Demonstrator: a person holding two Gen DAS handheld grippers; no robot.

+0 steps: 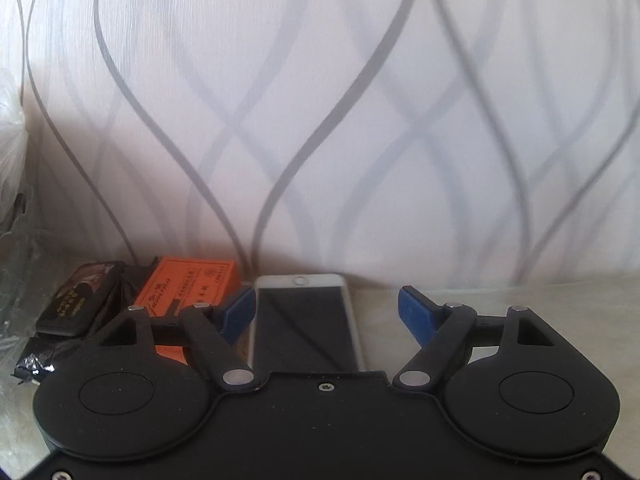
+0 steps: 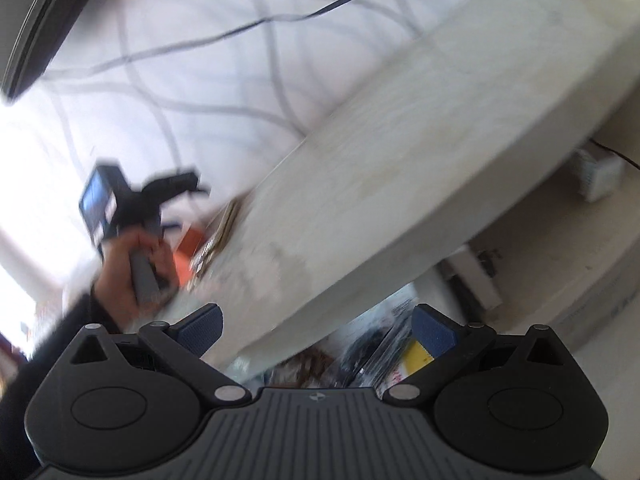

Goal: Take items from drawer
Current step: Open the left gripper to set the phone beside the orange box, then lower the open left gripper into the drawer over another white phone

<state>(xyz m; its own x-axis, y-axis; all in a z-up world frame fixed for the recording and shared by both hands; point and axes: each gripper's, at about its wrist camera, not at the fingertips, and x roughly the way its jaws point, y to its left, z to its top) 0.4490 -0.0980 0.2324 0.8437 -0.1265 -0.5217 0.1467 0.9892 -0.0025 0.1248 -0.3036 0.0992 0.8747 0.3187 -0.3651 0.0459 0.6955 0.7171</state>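
Wavy grey lines run across the white wallpaper [image 1: 320,100] behind the pale tabletop [image 1: 480,292]. At the far left sits a crumpled clear plastic bag [image 1: 12,184], then a small black packet [image 1: 76,300], then an orange box [image 1: 180,288]. Just right of the box lies a white phone [image 1: 306,320], screen up, lengthwise between the blue pads of my left gripper [image 1: 326,312], which stand wide, touching nothing that I can see. In the blurred, tilted right view, my left hand [image 2: 128,272] grips its handle, and my right gripper [image 2: 318,326] stands wide and empty above the open drawer [image 2: 360,352], its cluttered contents too smeared to name.
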